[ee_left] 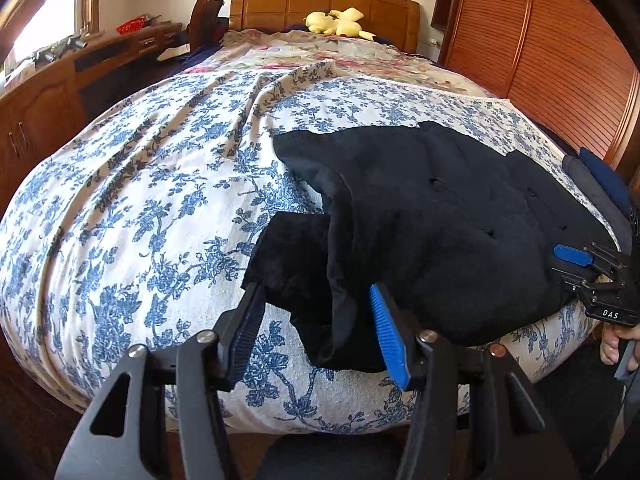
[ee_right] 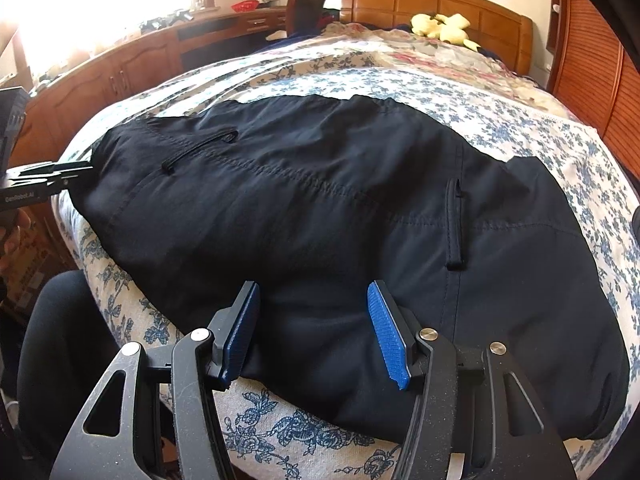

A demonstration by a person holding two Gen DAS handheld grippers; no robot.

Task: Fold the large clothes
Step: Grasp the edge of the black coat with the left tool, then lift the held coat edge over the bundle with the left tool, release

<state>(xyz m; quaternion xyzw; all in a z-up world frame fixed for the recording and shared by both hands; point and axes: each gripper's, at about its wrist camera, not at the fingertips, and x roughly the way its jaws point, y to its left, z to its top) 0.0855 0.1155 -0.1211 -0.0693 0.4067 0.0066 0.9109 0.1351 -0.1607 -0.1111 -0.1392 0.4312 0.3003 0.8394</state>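
I see the bed point(ee_left: 120, 208) first, covered w/ a blue-floral sheet point(ee_right: 460, 92), wooden headboard point(ee_left: 320, 4) at the far end. A dark garment point(ee_right: 320, 208), looks like trousers w/ stitched seams and a pocket slit, lies spread across the near edge of the bed, one end bunched and draping over the side in the left wrist view. A yellow plush toy point(ee_left: 340, 22) sits by the headboard. My left gripper point(ee_left: 316, 320) is released, jaws apart, straddling the bunched end of the cloth; can't tell if the pads touch it. My right gripper point(ee_right: 316, 320) is also released, jaws apart over the garment's near hem, fabric betw. them but not pinched. A belt loop point(ee_right: 456, 224) sits just beyond the right finger.
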